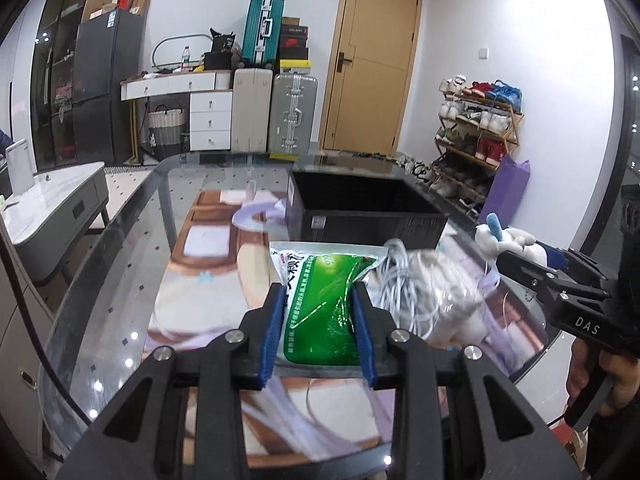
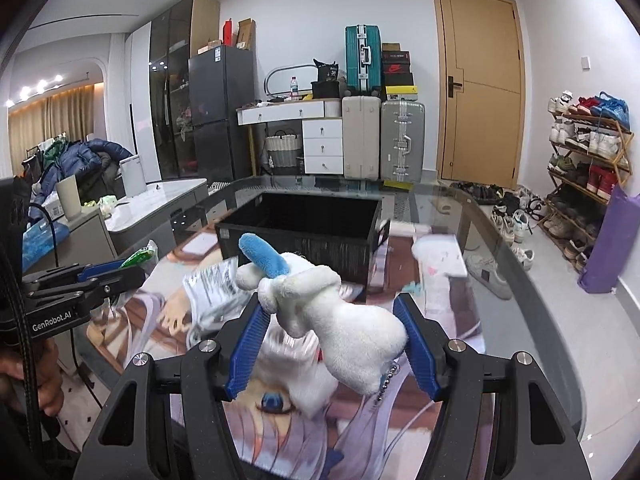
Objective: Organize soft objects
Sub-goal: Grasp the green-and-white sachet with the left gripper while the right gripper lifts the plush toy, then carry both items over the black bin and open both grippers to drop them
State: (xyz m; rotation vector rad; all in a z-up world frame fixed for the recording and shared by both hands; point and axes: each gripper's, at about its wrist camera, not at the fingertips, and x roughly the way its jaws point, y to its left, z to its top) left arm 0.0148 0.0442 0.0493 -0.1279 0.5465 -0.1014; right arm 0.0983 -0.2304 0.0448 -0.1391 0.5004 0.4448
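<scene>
Currently, a green-and-white pouch (image 1: pixel 320 308) is pinched between the jaws of the left gripper (image 1: pixel 320 308), raised above the glass table (image 1: pixel 120 240). A white plush toy (image 2: pixel 332 312) is clamped by the right gripper (image 2: pixel 332 316), also lifted. Behind both, a black bin (image 2: pixel 304 224) is seen on the table, its visible interior dark and bare. A bagged coil of white cable (image 1: pixel 420 288) lies before the bin.

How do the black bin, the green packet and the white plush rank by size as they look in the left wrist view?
1. Black bin, clearly largest.
2. Green packet; it sits nearest the camera, which flatters it.
3. White plush, smallest, partly hidden by the right gripper.
</scene>
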